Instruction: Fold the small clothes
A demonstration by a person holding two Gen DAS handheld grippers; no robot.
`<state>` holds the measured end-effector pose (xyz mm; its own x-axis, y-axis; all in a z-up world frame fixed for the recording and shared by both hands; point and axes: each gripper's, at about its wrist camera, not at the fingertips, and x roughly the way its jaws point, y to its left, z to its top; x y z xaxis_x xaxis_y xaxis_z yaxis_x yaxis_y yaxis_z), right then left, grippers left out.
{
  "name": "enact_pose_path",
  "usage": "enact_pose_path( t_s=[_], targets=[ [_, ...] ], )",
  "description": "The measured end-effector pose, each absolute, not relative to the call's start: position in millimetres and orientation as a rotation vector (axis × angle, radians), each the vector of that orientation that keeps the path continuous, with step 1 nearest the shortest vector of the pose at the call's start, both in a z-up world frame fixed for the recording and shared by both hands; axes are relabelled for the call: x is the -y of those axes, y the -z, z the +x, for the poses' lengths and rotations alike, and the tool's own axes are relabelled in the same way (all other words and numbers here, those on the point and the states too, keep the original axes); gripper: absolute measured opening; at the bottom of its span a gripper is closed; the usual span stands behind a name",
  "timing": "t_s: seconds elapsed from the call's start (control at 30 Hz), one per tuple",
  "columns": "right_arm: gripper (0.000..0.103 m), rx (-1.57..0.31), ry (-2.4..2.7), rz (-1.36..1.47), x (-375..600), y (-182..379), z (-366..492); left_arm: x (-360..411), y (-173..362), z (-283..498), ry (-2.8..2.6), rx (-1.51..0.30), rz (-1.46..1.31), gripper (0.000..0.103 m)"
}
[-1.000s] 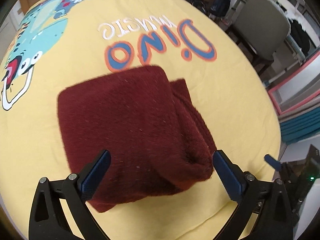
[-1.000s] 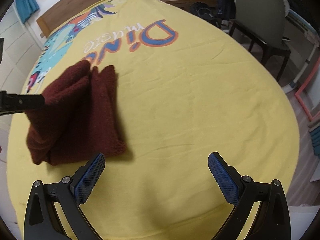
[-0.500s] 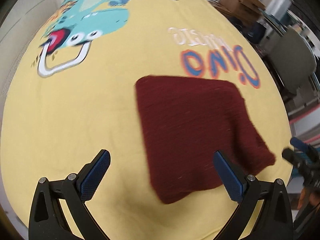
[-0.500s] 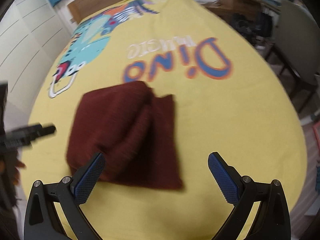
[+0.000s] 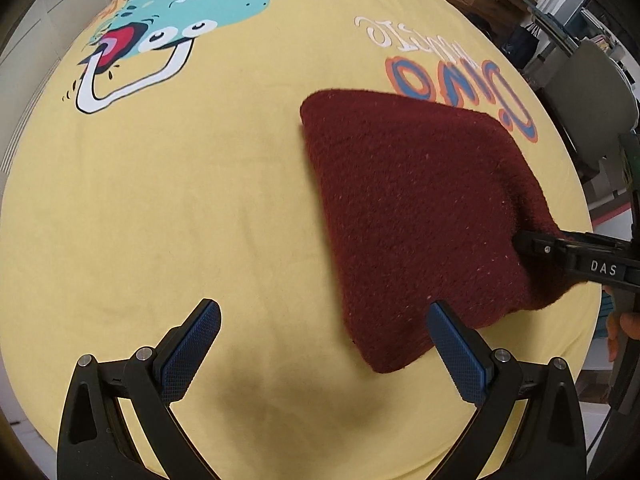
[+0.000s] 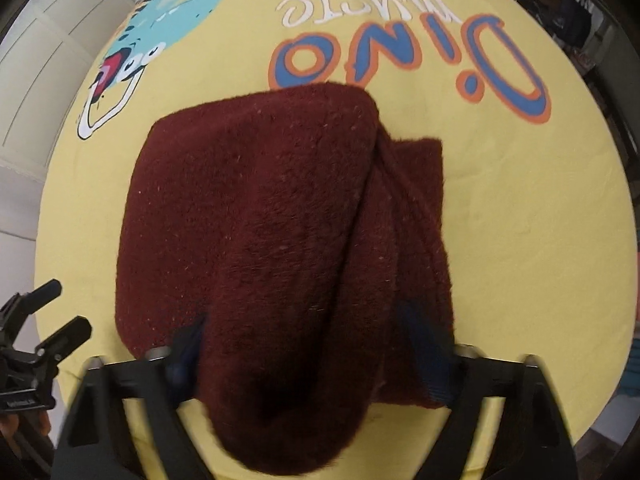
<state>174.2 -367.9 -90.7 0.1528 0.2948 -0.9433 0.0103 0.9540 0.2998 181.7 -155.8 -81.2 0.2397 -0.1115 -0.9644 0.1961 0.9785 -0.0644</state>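
While the right gripper (image 6: 308,344) closes around it, seemingly bunched maroon knit (image 6: 280,220); left gripper (image 5: 320,348) wide.

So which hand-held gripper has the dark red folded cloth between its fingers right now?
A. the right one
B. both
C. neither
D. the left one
A: in the right wrist view the right hand-held gripper is closing with the dark red cloth bunched between its fingers, while the left hand-held gripper stands open over bare yellow bedsheet beside the cloth.
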Motion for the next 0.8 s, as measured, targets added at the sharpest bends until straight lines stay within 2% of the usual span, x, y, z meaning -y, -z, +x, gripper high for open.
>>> enact_pose_path(
  t_s=[0.17,0.23,0.5,0.7,0.8],
  targets=[
    [0.034,-1.369,-0.211,0.288,377.0,82.7,166.6,154.2,89.8,180.5,0.202,-1.326,0.069,0.101],
    [0.032,-1.331,-0.216,0.303,382.2,75.5,162.4,154.8,90.7,179.9,0.201,-1.326,0.078,0.101],
    [0.028,-1.223,-0.173,0.271,406.5,49.5,137.6,164.6,89.7,179.3,0.213,-1.319,0.071,0.101],
    [0.029,-1.252,-0.124,0.248,428.0,71.9,117.2,175.7,96.0,179.6,0.224,-1.330,0.074,0.101],
    [0.038,-1.271,-0.123,0.284,431.5,93.1,115.3,181.0,99.8,178.2,0.235,-1.343,0.075,0.101]
  ],
)
